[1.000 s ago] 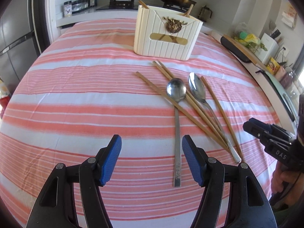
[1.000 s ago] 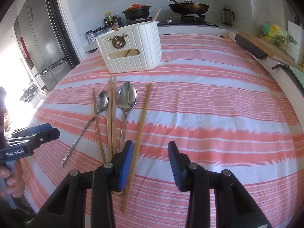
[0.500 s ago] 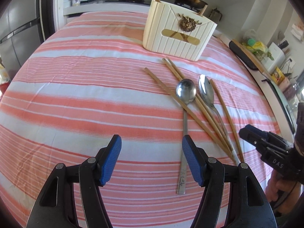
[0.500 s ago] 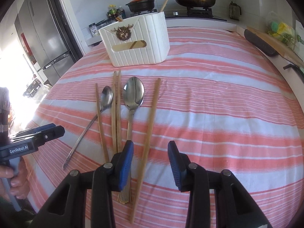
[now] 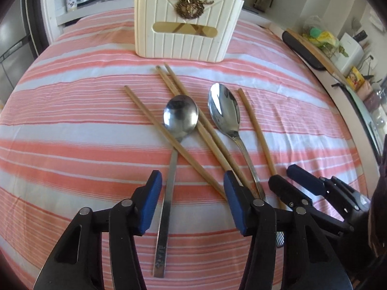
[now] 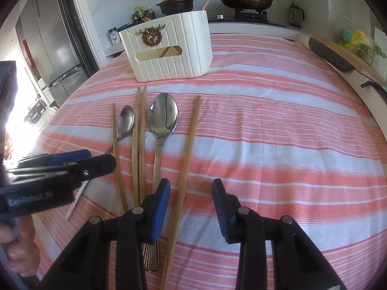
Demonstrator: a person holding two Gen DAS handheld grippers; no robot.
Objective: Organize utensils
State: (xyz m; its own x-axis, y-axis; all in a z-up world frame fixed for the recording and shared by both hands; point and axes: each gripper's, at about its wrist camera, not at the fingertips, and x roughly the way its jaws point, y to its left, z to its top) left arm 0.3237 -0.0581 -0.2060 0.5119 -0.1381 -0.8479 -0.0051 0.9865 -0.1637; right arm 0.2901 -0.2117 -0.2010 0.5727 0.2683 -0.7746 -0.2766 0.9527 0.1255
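Left wrist view: the left gripper (image 5: 191, 200), its jaws just narrowed but still parted, straddles the flat-handled spoon (image 5: 180, 118) without pressing it. Chopsticks (image 5: 205, 130) and a second spoon (image 5: 225, 111) lie toward one o'clock, the white utensil holder (image 5: 186, 38) at twelve.

Right wrist view: the right gripper (image 6: 189, 207) stands parted around a single chopstick (image 6: 186, 169), pads clear of it, on the striped tablecloth (image 6: 278, 133).

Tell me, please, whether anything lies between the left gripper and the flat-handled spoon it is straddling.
Nothing visible does: the left gripper has just been closing with the spoon handle bare between its pads, not yet pressed. A chopstick crosses the spoon's neck, farther up.
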